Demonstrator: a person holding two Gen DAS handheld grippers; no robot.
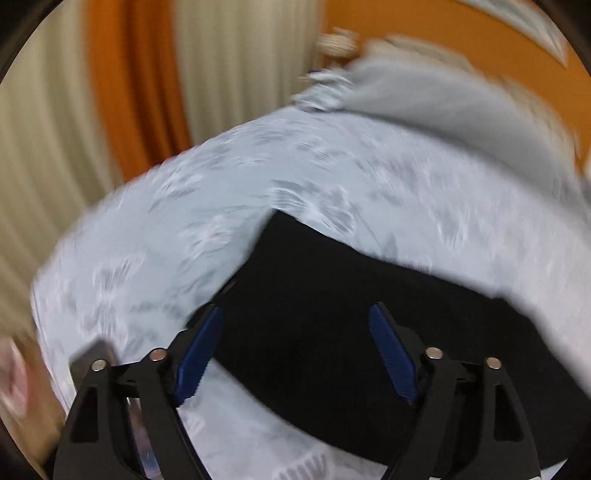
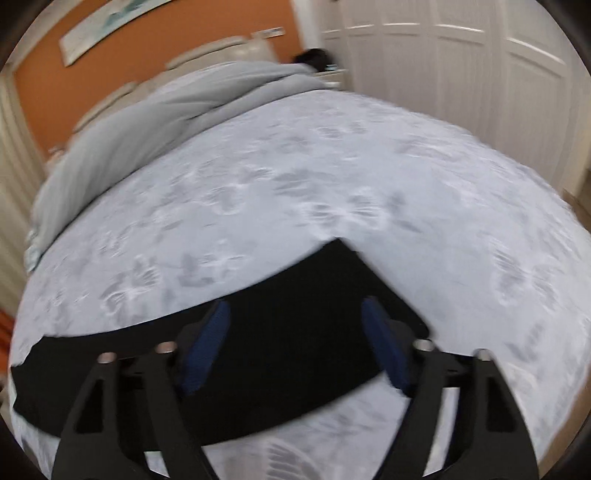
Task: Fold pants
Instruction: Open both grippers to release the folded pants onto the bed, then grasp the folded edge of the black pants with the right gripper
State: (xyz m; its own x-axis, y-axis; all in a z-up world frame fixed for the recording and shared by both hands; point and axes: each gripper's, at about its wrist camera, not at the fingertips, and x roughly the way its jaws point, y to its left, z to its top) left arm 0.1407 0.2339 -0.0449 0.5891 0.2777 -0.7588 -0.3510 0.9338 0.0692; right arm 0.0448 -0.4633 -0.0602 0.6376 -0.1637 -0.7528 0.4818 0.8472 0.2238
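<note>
We are viewing a bed (image 2: 332, 177) wearing a pale leaf-patterned cover, a grey duvet (image 2: 155, 118) bunching near its headboard (image 2: 207, 51); orange wall (image 2: 221, 29), white panelled doors (image 2: 461, 74) and orange-and-cream curtains (image 1: 140, 92) are surrounding it

Your pants (image 1: 332, 295) are plain black against the pale blue-grey bedspread (image 2: 295, 177) printed with faint grey leaf shapes. You'll see a solid light grey blanket (image 2: 147, 118) beyond it, an orange wall (image 2: 184, 40), and white closet doors (image 2: 461, 66).
</note>
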